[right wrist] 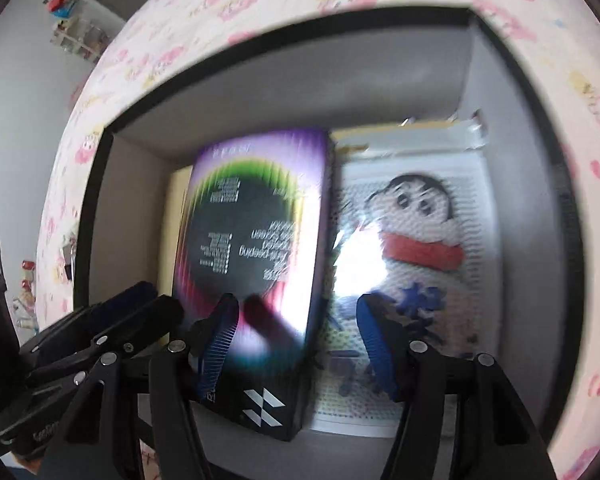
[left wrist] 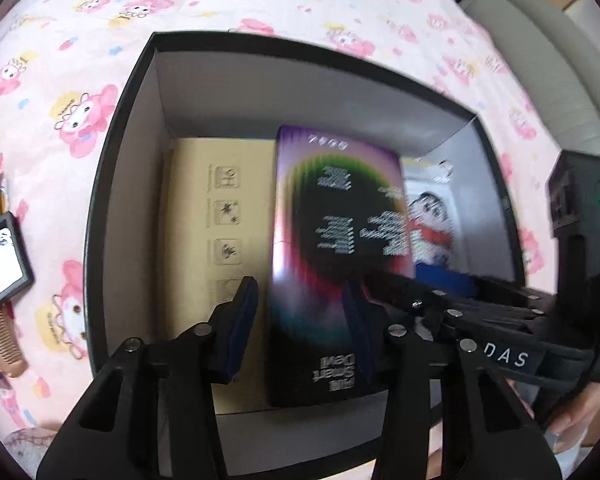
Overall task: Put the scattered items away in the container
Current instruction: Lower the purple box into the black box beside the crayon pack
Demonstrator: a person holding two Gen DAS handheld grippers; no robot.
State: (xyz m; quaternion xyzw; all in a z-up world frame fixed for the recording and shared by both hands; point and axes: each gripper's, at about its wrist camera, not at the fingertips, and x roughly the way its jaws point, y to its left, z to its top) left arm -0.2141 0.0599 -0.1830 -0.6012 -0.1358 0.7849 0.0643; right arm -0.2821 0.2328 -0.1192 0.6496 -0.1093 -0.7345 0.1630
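A black-rimmed box (left wrist: 112,168) with grey inner walls stands on the pink cartoon bedsheet (left wrist: 80,20). Inside lie a tan carton (left wrist: 204,232), a dark iridescent product box (left wrist: 332,240) and a cartoon-boy packet (left wrist: 432,224). My left gripper (left wrist: 300,320) hovers open over the iridescent box, fingers either side of its near end, holding nothing. The right gripper's arm (left wrist: 500,320) crosses in from the right. In the right wrist view my right gripper (right wrist: 296,340) is open above the box (right wrist: 100,200), over the iridescent box (right wrist: 256,240) and the packet (right wrist: 416,240). The view is blurred.
A small framed mirror (left wrist: 4,256) and a comb (left wrist: 2,336) lie on the sheet left of the box. A grey padded edge (left wrist: 540,60) runs at the far right. A shelf with small items (right wrist: 72,24) stands against the wall beyond the bed.
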